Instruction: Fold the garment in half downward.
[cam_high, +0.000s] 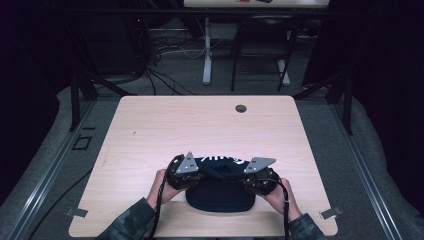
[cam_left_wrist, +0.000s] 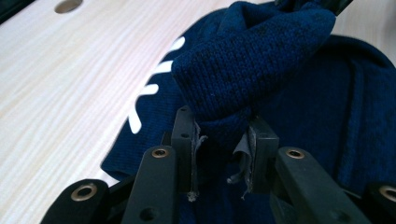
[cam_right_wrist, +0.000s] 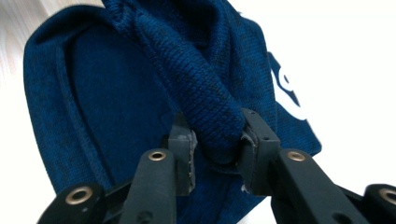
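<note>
Your two hands come in from the near edge of the surface (cam_high: 150, 125), forearms in camouflage-patterned sleeves, each wrapped around a gripper and angled inward toward the other. Your left hand (cam_high: 162, 186) holds the left gripper (cam_high: 186, 172) just left of the middle of the near edge, its grey three-cornered plate facing up; your right hand (cam_high: 277, 194) holds the right gripper (cam_high: 259, 176) opposite it, its plate also facing up, so the two point at each other across the dark blue knitted hat (cam_high: 220, 195). The hat lies flat on the surface close to the near edge, between your hands, with white markings on the part farthest from you. In the left gripper view, the left gripper (cam_left_wrist: 223, 145) has its jaws clenched on a bunched fold of the hat (cam_left_wrist: 261, 60), the knit squeezed between the worn pads, and the fold rises from the rest of the hat up toward the top right. In the right gripper view, the right gripper (cam_right_wrist: 217, 140) likewise pinches a thick roll of the hat (cam_right_wrist: 116, 88), the fabric pressed tight between both jaws and lifted off the flat body beneath. A round hole (cam_high: 241, 108) sits near the far edge of the surface, well apart from the hat.
</note>
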